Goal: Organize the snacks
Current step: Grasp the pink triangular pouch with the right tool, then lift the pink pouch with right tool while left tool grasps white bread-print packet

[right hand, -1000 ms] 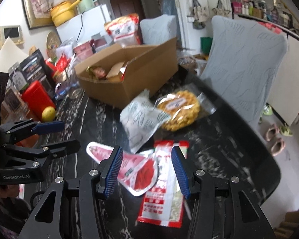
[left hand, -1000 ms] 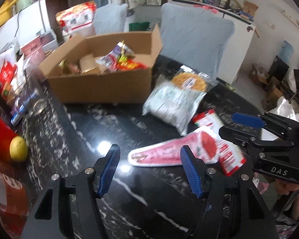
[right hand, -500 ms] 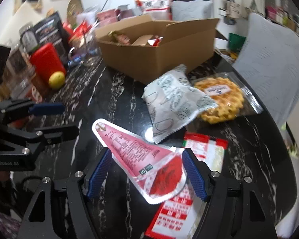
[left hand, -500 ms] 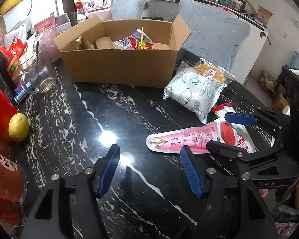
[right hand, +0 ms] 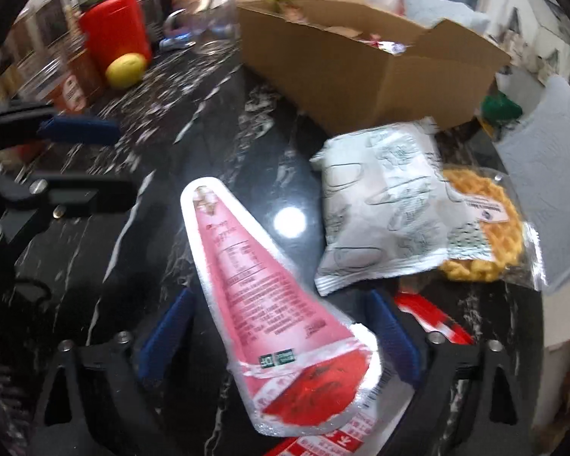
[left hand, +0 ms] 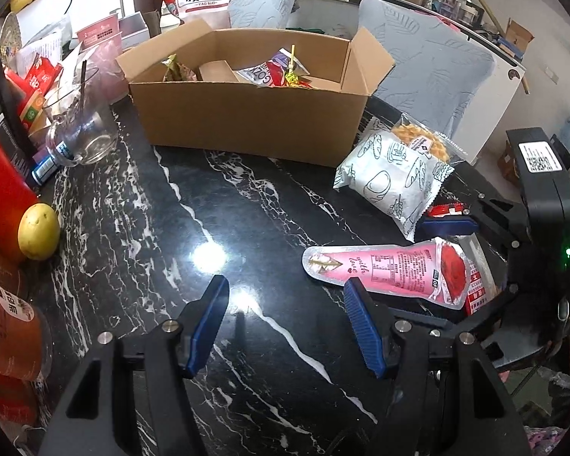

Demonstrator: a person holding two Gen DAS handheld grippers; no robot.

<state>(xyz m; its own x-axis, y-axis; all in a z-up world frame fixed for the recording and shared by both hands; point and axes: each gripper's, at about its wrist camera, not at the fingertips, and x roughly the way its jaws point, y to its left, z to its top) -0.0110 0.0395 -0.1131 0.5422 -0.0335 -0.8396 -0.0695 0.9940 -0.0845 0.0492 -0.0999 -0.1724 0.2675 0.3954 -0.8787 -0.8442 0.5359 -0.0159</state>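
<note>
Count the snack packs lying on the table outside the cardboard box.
4: the pink cone pack between the right gripper's open jaws, a red sachet under it, the white bread bag, the waffle pack.

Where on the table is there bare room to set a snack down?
Bare marble runs between the cardboard box, the lemon and the pink cone packet. Crowded: the left edge around the glass jug, and right of the box, where the white packet overlaps others.
</note>
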